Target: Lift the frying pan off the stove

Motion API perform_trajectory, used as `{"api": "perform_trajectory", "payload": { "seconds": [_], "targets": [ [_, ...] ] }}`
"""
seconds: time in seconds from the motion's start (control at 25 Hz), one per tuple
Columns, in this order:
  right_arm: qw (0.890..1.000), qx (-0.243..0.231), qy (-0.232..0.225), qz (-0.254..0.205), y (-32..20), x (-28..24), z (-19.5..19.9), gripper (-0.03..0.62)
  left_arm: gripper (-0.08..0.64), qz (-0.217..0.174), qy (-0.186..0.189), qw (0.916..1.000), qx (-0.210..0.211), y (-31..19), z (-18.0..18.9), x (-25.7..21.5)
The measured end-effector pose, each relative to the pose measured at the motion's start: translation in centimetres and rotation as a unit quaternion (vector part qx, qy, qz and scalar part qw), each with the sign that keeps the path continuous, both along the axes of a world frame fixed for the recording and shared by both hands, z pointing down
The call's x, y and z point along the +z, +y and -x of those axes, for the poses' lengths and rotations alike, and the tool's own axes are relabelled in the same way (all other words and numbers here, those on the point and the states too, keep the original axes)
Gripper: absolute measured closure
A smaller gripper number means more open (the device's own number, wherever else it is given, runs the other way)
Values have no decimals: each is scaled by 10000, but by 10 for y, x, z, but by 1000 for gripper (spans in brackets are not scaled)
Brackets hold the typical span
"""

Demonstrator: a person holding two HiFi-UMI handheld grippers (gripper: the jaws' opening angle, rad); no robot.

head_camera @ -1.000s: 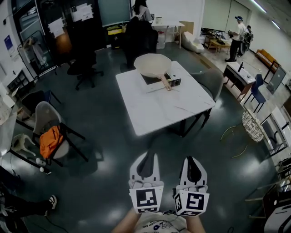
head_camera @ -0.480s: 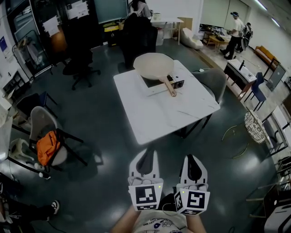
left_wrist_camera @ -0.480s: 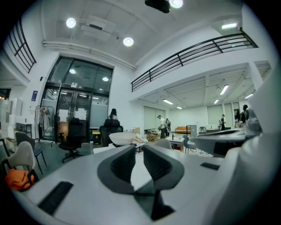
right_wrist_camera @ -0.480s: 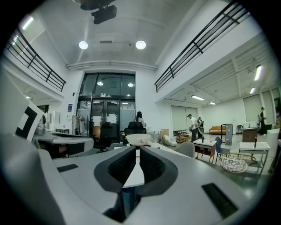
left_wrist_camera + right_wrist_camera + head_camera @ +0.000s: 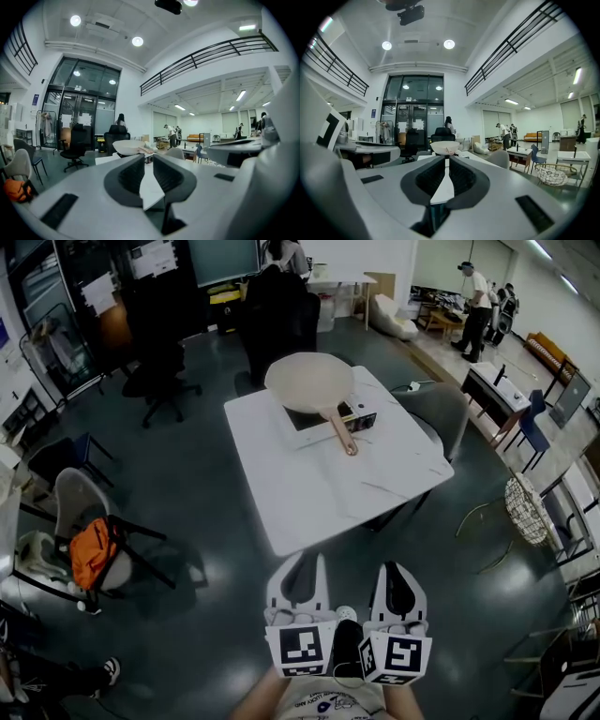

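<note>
A cream frying pan [image 5: 308,383] with a wooden handle [image 5: 340,430] sits on a small portable stove [image 5: 339,414] at the far side of a white square table [image 5: 309,474]. Both grippers hang low in the head view, well short of the table. My left gripper [image 5: 302,564] and right gripper [image 5: 395,570] are shut, with nothing between their jaws. In the left gripper view the pan [image 5: 129,146] shows far off beyond the shut left gripper [image 5: 148,157]. In the right gripper view the pan [image 5: 444,147] stands straight ahead above the shut right gripper [image 5: 447,161].
A grey chair [image 5: 433,412] stands at the table's right side. A chair with an orange bag [image 5: 92,549] is at the left, black office chairs [image 5: 159,371] behind. A wire basket [image 5: 527,507] is at the right. People stand at the far back.
The table with the pan has drawn slightly nearer and shifted left in the head view. The grippers keep their place, both shut.
</note>
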State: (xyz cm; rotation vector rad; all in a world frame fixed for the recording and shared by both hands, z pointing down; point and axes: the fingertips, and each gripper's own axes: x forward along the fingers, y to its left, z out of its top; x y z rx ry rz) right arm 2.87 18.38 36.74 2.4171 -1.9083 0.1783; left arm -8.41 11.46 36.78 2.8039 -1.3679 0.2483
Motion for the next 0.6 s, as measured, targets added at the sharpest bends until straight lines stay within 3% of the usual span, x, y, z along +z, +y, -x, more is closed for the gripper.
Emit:
{"api": "perform_trajectory", "payload": {
  "seconds": [0.6],
  "targets": [
    [9971, -763, 1, -44, -108, -8, -74, 555, 495, 39, -24, 9976, -696, -89, -65, -2]
  ]
}}
